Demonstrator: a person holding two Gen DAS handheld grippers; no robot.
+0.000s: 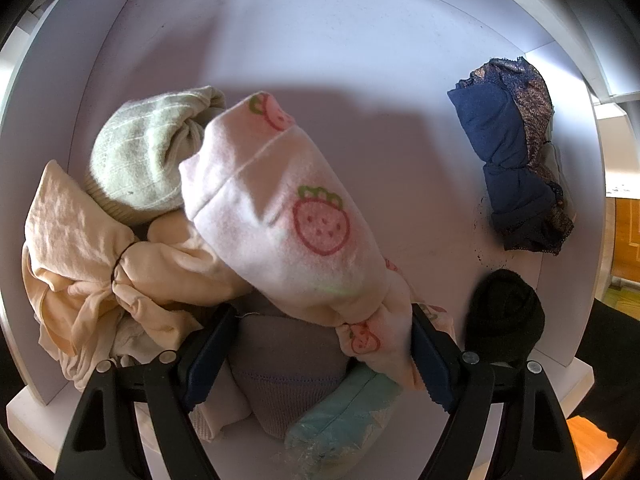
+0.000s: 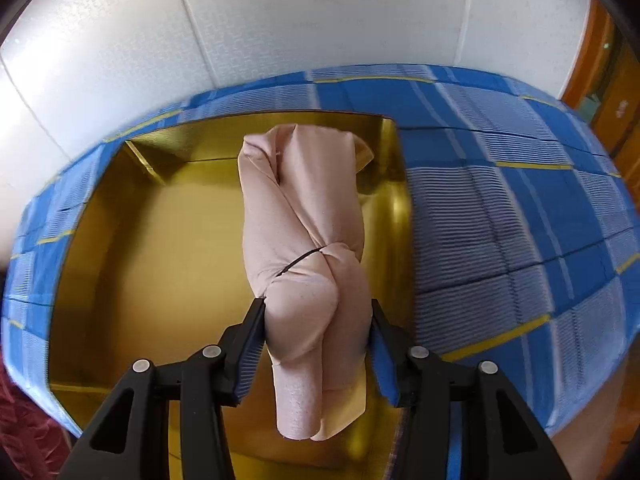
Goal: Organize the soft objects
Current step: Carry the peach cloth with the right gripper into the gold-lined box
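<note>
Bundles are what you are sorting, and most of that work is still ahead. Your right gripper [image 2: 318, 344] has its jaws partly closed on a pink bundle [image 2: 304, 240], tied with a dark band, hanging over the gold box [image 2: 120, 260]. That box looks bare on the floor you can see, so I judge this to be among the first pieces going in.

Your left gripper [image 1: 320, 356] stands wide over the white bin [image 1: 280, 40]. Its right finger [image 1: 430, 356] touches the tail of the strawberry bundle [image 1: 280, 208], but the left one is clear, so nothing is held. Still in the bin: a green bundle [image 1: 148, 152] at 10 o'clock, a cream bundle [image 1: 100, 248] at 9, grey [image 1: 280, 364] and teal [image 1: 340, 412] pieces at 6, a navy lace piece [image 1: 516, 152] at 2, a black roll [image 1: 504, 312] at 4.

Room in the box is generous from 7 to 11 o'clock. Its right wall stands just beside the bundle at 3, and a divider corner sits at 11. The bin's far half, 11 to 1, is bare floor.
</note>
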